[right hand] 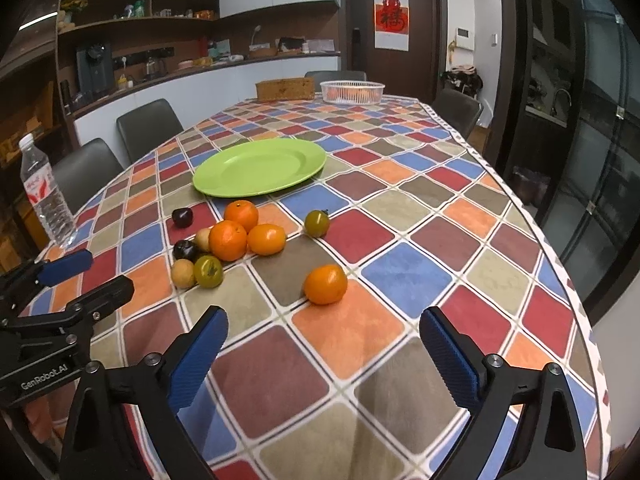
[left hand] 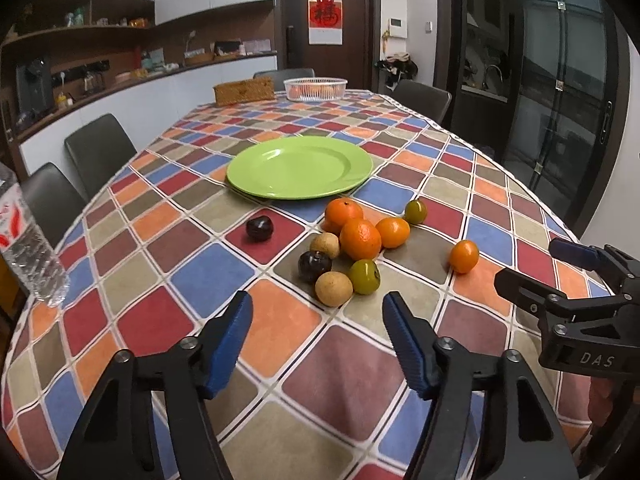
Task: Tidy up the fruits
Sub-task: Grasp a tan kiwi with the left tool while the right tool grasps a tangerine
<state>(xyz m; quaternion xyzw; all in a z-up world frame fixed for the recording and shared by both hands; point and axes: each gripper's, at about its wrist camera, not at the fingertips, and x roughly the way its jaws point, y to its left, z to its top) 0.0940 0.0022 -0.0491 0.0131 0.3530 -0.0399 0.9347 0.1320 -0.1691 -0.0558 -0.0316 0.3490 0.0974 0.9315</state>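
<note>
left hand-held gripper (left hand: 318, 312) and right hand-held gripper (right hand: 323, 328), both wide open and holding nothing, above the checked table (right hand: 420, 216). fruits (left hand: 352, 240) lie clustered just before the green plate (left hand: 300, 166); one orange (right hand: 325, 284) sits apart.

Checked tabletop (left hand: 192, 276) fills the frame; green plate (left hand: 300, 167) sits at centre, bare; fruit cluster (left hand: 348, 248) just below it, one lone orange (left hand: 464, 256) off to the right; water bottle (left hand: 28, 240) stands at left edge; white basket (left hand: 315, 89) and woven box (left hand: 244, 91) together at the top.
</note>
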